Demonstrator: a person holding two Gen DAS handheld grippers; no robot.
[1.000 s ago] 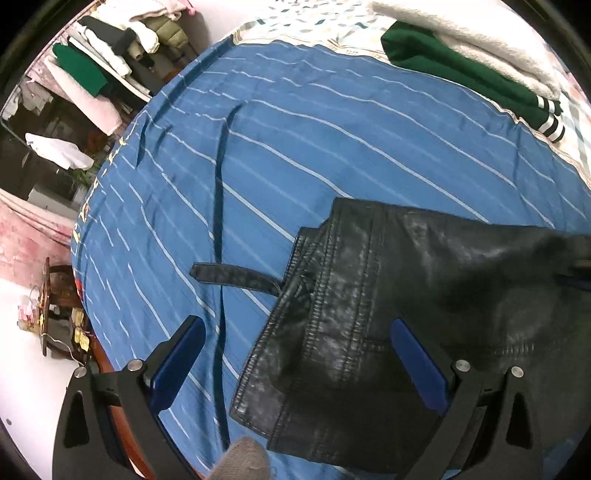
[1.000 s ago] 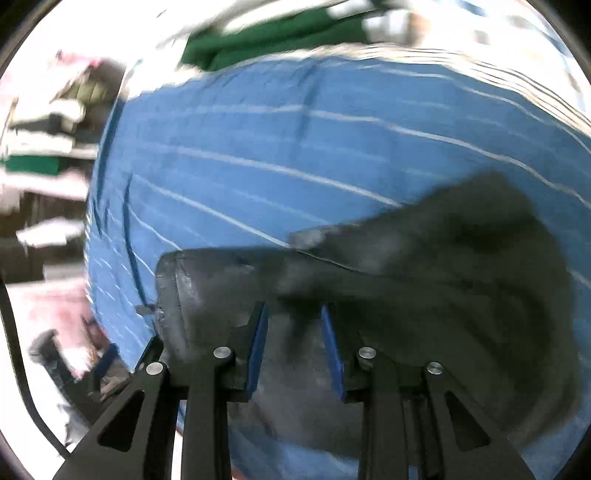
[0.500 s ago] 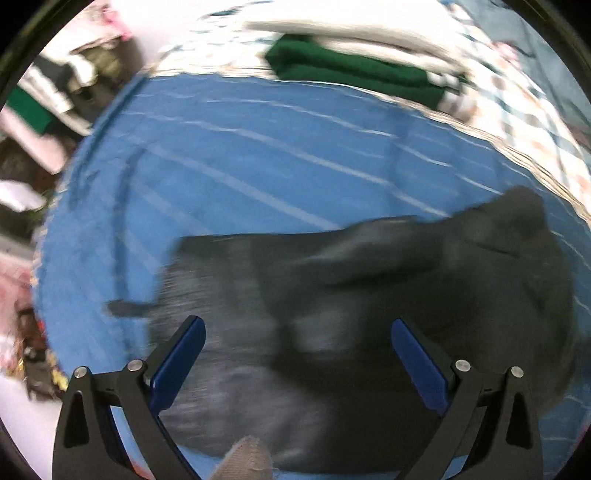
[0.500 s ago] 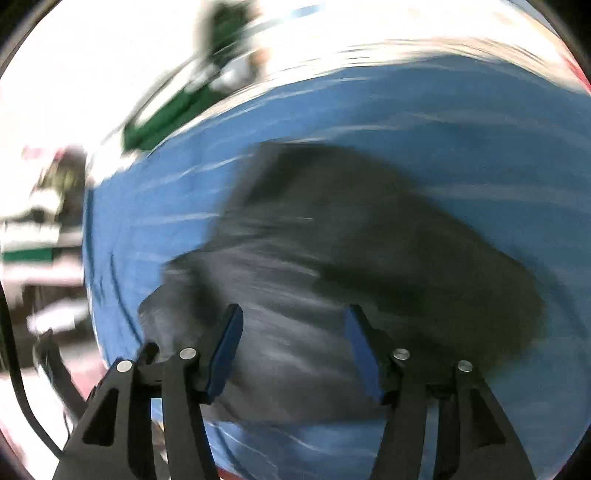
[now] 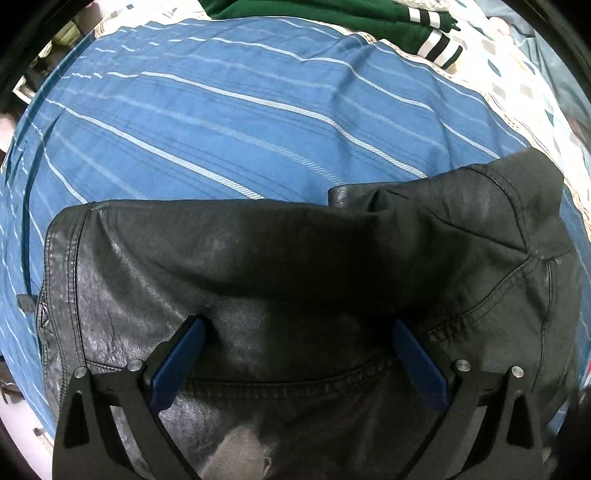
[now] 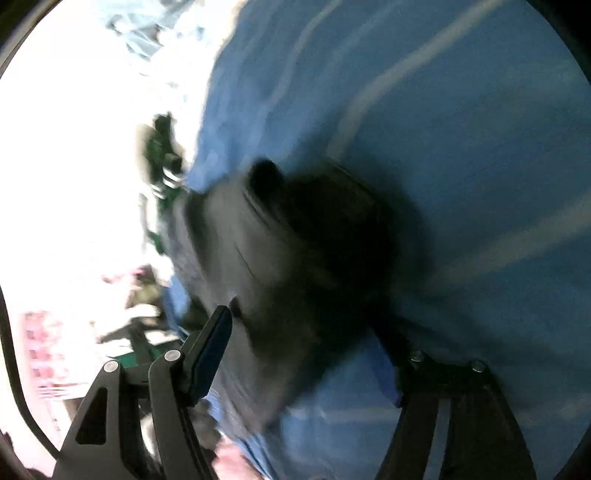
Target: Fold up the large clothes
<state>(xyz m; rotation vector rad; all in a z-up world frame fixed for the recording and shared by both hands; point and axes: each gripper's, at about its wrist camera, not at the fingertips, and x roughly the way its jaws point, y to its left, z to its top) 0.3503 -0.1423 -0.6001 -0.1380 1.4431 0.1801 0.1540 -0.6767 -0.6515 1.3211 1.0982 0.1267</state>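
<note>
A black leather jacket lies folded on the blue striped bedsheet. One part is laid over across its upper half, with a sleeve end poking out at the far edge. My left gripper is open and empty, its blue pads just above the jacket's near part. In the blurred right wrist view the jacket shows as a dark mass on the sheet. My right gripper is open and empty just above it.
Folded green clothes with white stripes and a patterned white quilt lie beyond the sheet's far edge. The bed's left edge drops off to the room floor. The green clothes show blurred in the right wrist view.
My right gripper has opened, let go of the jacket part it carried, and swung away fast. My left gripper has moved over the jacket, which now lies folded over.
</note>
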